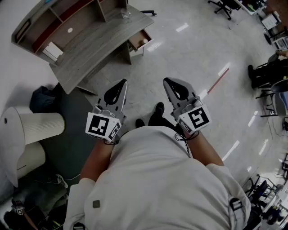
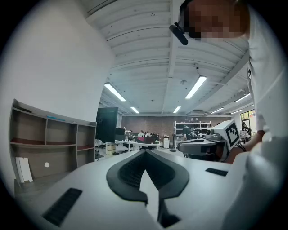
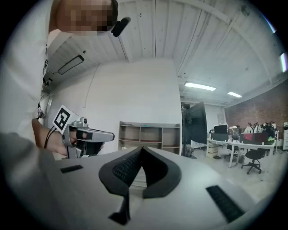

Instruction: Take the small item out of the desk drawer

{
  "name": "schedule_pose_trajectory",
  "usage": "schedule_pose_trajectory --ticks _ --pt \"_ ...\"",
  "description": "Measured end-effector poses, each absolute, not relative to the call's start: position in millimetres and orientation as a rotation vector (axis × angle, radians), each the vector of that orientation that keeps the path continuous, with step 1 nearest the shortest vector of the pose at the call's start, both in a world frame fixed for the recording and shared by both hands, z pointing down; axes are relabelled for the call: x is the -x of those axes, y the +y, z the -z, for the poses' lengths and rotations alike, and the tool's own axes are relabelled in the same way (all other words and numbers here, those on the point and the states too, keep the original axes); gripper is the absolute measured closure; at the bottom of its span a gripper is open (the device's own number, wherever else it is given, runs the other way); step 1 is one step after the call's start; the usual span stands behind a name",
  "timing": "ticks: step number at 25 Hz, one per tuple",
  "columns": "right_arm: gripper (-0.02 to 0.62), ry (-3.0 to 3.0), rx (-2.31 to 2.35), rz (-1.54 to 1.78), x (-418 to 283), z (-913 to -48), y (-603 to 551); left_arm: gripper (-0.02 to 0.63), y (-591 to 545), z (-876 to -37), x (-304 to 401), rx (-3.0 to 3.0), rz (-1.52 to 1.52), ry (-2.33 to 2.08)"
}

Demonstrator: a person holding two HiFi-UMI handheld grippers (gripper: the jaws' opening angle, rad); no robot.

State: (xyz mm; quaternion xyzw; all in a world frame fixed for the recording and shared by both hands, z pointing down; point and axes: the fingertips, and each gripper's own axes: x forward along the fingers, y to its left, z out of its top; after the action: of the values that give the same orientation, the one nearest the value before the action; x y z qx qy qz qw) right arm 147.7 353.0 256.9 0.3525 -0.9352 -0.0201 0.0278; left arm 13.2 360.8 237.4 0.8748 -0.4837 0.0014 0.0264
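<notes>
In the head view a grey wooden desk (image 1: 96,42) with a shelf unit stands at the upper left. Its small drawer (image 1: 138,39) is pulled open at the right end, with a small pale item (image 1: 145,41) inside. My left gripper (image 1: 124,82) and right gripper (image 1: 165,80) are held side by side at waist height, well short of the desk, both level. The left gripper (image 2: 145,151) has its jaws together with nothing between them. The right gripper (image 3: 142,148) is likewise shut and empty. The shelf unit (image 3: 148,134) shows beyond the right jaws.
A clear glass (image 1: 125,13) stands on the desk top, and a white box (image 1: 53,50) lies in the shelf unit. A white ribbed cylinder (image 1: 31,128) and a dark bag (image 1: 42,96) sit at the left. Office chairs (image 1: 270,76) stand at the right, and a red strip (image 1: 218,81) lies on the floor.
</notes>
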Motion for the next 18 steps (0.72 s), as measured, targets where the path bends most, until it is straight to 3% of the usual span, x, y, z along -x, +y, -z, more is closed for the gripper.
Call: schedule_pose_trajectory --ticks 18 --pt "0.575 -2.900 -1.066 0.009 -160 -270 315 0.591 327 -248 -24 -2.667 -0.024 -1.518"
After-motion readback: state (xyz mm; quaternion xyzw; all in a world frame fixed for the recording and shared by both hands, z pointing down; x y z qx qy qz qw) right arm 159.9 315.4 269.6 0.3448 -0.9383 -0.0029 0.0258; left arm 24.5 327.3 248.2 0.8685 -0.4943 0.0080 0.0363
